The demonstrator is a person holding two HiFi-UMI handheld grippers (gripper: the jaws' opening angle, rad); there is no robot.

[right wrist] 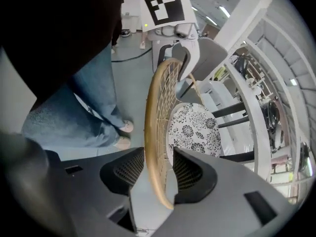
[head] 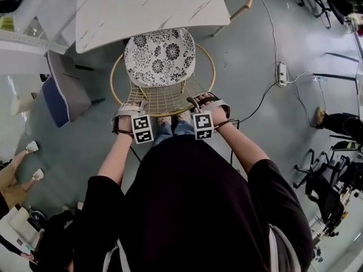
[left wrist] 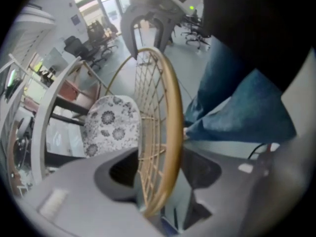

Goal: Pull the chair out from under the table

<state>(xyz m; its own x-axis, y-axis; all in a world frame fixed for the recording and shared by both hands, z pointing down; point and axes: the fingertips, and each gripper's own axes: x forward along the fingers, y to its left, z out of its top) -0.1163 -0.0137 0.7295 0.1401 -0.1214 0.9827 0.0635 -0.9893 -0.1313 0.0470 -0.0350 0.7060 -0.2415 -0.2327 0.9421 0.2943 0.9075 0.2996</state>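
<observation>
Chair (head: 163,95) in the head view stood directly in front of the person, a gold wire frame with a round black-and-white floral cushion (head: 160,57). The far edge of that cushion lay under the near edge of the white marble-look table (head: 142,4); the rest of the seat and the whole backrest were clear of it. The left gripper (head: 128,111) and the right gripper (head: 207,102) both sat on the top of the backrest's rim (head: 170,113), one toward each side, their marker cubes facing up. The person's jeans (head: 173,129) showed between the two cubes. A blue-and-grey upholstered chair (head: 63,92) stood to the left of the table, and a white power strip (head: 281,73) lay on the grey floor (head: 244,55) well to the right.

In the left gripper view, the left gripper (left wrist: 158,181) had its jaws narrowed onto the backrest, the gold rim (left wrist: 170,127) and its wire mesh filling the gap between the two pads. Beyond, the cushion (left wrist: 111,127) sat beside the curved white table edge (left wrist: 47,127). The right gripper (left wrist: 148,21) gripped the rim's far end, and the jeans (left wrist: 242,102) stood just to the right of the rim.

In the right gripper view, the right gripper (right wrist: 157,174) likewise had the rim (right wrist: 152,127) clamped between its textured pads. The left gripper (right wrist: 173,41) held the rim's far end under its marker cube. The cushion (right wrist: 192,130) lay to the right of the rim with the table (right wrist: 247,14) above it, and the jeans (right wrist: 94,98) and pale shoes (right wrist: 123,135) were to the left.
</observation>
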